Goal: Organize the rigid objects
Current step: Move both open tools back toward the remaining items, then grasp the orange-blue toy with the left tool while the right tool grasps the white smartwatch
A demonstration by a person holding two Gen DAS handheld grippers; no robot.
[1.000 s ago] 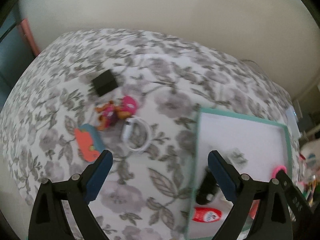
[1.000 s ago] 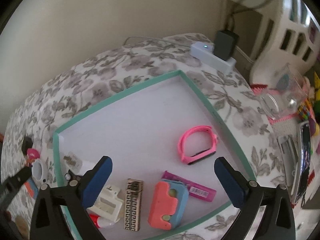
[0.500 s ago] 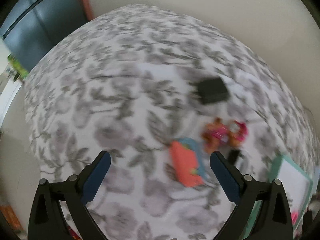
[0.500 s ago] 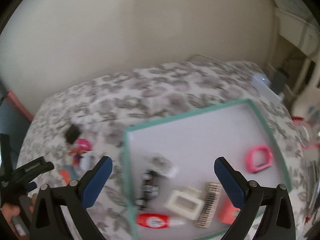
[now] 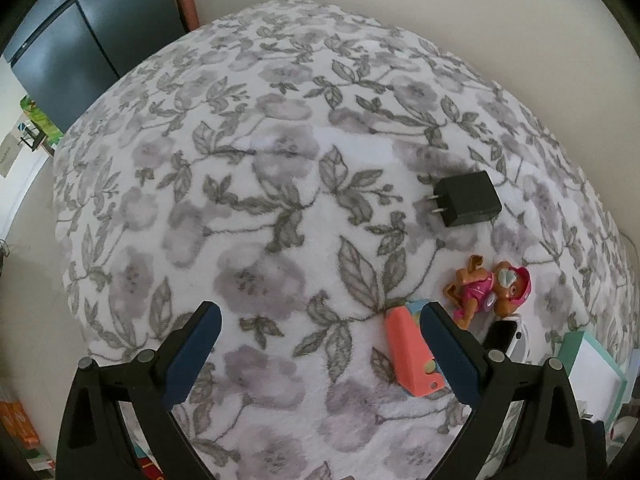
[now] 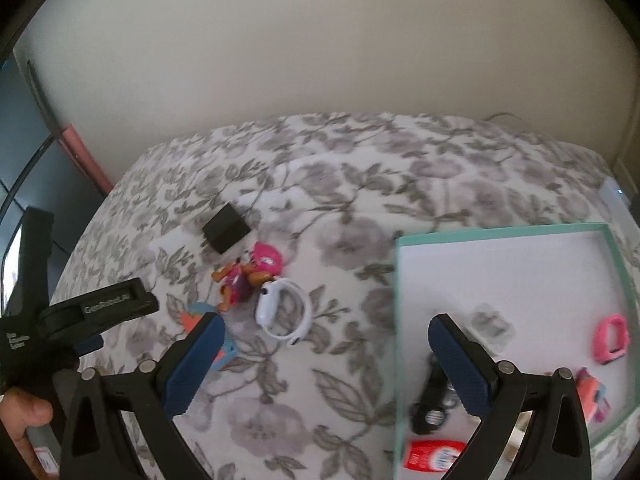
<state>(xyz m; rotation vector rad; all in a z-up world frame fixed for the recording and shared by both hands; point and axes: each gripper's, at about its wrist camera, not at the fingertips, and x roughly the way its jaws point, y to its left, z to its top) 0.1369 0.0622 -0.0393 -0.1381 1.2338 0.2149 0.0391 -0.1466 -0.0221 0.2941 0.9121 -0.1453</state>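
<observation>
So, both grippers hang over a floral blanket point(image 5: 256, 208), jaws spread wide, nothing pinched. Left gripper point(image 5: 320, 344) sits above the blanket's left part; the coral-and-blue toy case point(image 5: 412, 356) lies just beside its right finger. Loose items cluster near the blanket's middle: black charger plug point(image 5: 468, 199) toward the far edge, pink toy pup figure point(image 5: 488, 288) nearer, white smartwatch point(image 6: 282, 312) touching the pup. Right gripper point(image 6: 326, 356) hovers between that cluster and the teal-rimmed tray point(image 6: 398, 320) on the blanket's right side. Tray holds a pink band point(image 6: 610, 340), black watch point(image 6: 430, 404), red tube point(image 6: 434, 454), second coral case point(image 6: 592, 396), and a clear packet point(image 6: 490, 322), blurred.
</observation>
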